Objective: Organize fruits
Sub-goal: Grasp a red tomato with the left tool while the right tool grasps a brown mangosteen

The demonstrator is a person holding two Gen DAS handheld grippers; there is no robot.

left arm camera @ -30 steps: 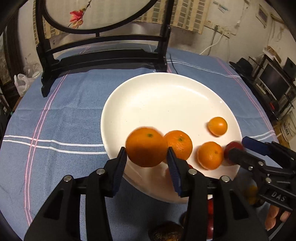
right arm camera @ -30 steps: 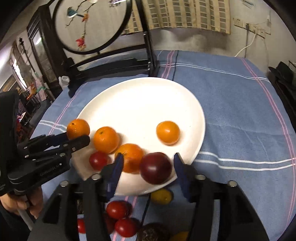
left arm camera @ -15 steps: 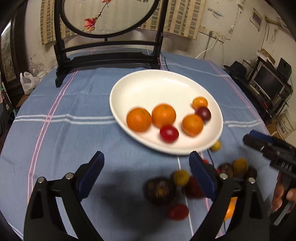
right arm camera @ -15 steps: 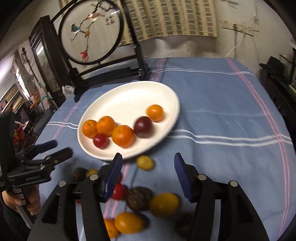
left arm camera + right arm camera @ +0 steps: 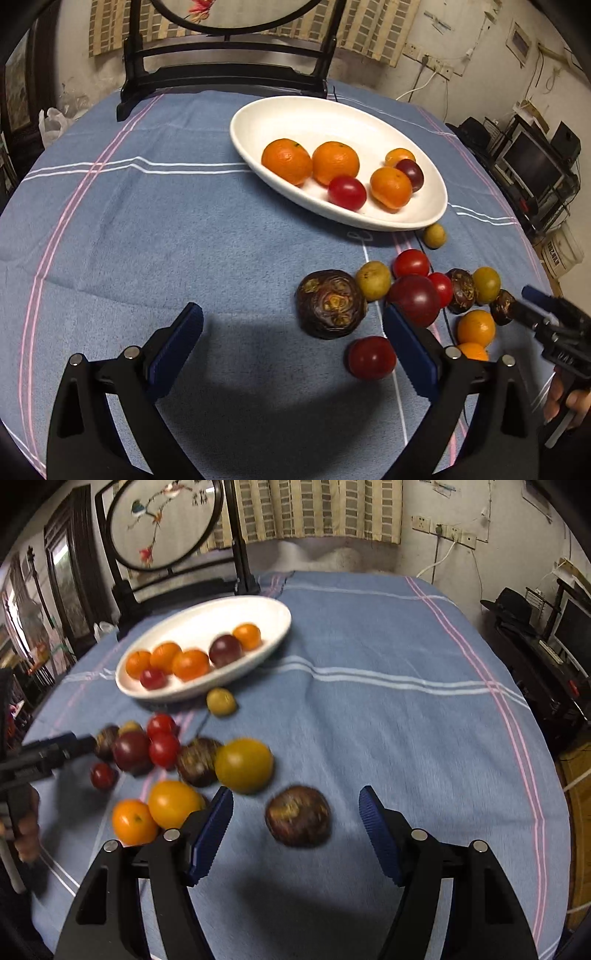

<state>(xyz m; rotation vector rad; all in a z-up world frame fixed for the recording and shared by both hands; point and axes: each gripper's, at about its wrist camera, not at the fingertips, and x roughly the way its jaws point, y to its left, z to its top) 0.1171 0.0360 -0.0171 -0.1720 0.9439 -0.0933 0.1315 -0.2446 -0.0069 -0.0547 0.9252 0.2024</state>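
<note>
Left wrist view first: the left gripper [image 5: 291, 347] has its jaws spread wide with nothing between them, hovering over bare blue cloth [image 5: 147, 221] at the near left. Moving right, the white plate [image 5: 258, 110] sits farther back with four oranges, a red tomato [image 5: 347, 192] and a dark plum [image 5: 410, 174] in it. Near right of the plate there's a loose pile on the cloth: a big dark brown fruit [image 5: 331, 303], small yellow ones, red tomatoes, another plum, a couple more oranges. Right gripper [image 5: 532, 306] pokes in from the far right edge, its tips right by a small brown fruit.

Right wrist view, kinda blurry: left gripper comes in from the left edge next to the pile, plate [image 5: 258, 609] up at the far left, a yellow fruit [image 5: 243, 765] and two oranges near the middle. The right gripper [image 5: 295, 830] is also wide open and empty, with a brown fruit [image 5: 298, 815] lying on the cloth between its fingers, not touching either.
</note>
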